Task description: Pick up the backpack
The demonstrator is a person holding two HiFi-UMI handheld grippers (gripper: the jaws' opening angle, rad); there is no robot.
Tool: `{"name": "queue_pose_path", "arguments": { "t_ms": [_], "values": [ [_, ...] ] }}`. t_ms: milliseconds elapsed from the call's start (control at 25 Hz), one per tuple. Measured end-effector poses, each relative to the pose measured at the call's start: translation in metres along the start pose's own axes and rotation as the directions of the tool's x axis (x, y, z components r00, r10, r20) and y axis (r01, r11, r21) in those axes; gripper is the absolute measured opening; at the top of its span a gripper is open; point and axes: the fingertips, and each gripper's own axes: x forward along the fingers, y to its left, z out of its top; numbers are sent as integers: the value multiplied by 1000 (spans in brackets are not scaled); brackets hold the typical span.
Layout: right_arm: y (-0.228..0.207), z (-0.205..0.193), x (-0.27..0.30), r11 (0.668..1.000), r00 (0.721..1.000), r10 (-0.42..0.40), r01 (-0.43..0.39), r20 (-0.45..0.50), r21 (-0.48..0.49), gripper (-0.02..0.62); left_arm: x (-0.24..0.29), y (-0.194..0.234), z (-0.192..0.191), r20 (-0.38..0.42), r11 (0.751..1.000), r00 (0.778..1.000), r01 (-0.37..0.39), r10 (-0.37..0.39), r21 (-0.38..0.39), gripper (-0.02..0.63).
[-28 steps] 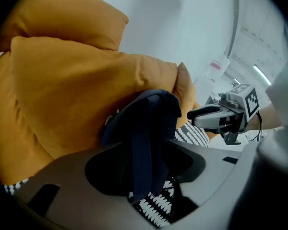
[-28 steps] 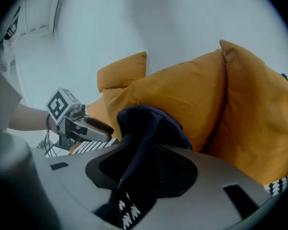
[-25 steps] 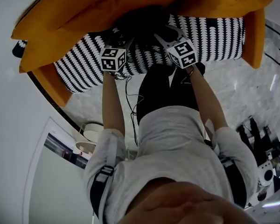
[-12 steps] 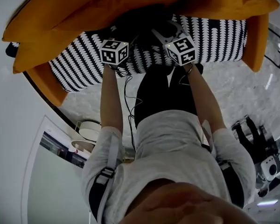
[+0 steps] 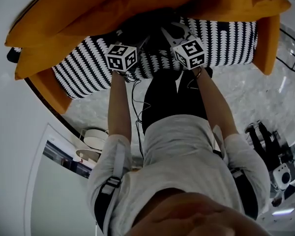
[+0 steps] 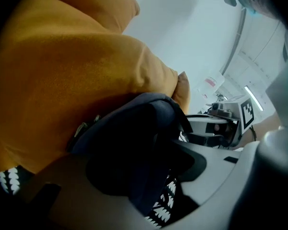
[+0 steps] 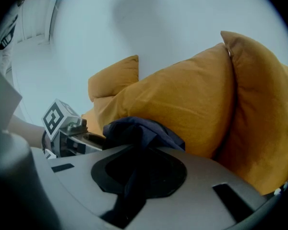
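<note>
- backpack (image 5: 146, 27): dark, slumped on the seat of the sofa (image 5: 268, 38), backed against the orange cushions (image 5: 88, 14), directly ahead of both tools.
- left tool (image 5: 136, 37): clenched on a thick fold of the backpack's dark fabric. The fold is seen filling the jaw gap in the left gripper view.
- right tool (image 5: 168, 33): jaws have just been closing. A narrow strip of backpack fabric is pinched between them and hangs down through the gap.
- Head view only: the full layout is shown, with both tools side by side at the seat's front edge and the backpack between the cushions and the tools.
- Left gripper view only: a patch of the patterned seat (image 5: 226, 38) is seen under the gripped fold. The right tool and its marker cube are seen at the right edge.
- Right gripper view only: two cushions are seen leaning together behind the backpack, with the left tool at the left edge.
- Surface: the seat is covered in black fabric with rows of white tooth-like marks. Orange sofa arms are seen at both ends.
- Room: a pale marbled floor (image 5: 270, 97) is seen in front of the sofa, with a thin cable (image 5: 136, 107) lying on it. A plain white wall (image 7: 134, 28) is seen behind the cushions.
</note>
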Motion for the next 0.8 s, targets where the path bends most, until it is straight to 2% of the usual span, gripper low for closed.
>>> {"name": "queue_pose_path", "arguments": {
  "t_ms": [120,240,320,480,800],
  "values": [
    [2,4,-2,1000,1000,-11,11,-8,-12,68,-2,-7,6,11,1000,1000,11,-11,26,228],
    [6,8,-4,1000,1000,-16,16,-23,-27,64,-9,-15,14,41,999,999,13,-15,40,165],
    [7,9,-8,999,999,-21,20,-32,-31,63,-12,-21,18,46,999,999,13,-15,52,147],
    [13,11,-19,999,998,-27,25,-52,-27,61,-22,-29,22,37,996,999,-8,5,86,126],
    [30,20,-20,999,998,-38,36,-42,-37,61,-46,-30,42,116,987,992,-59,42,147,65]
  ]
}}
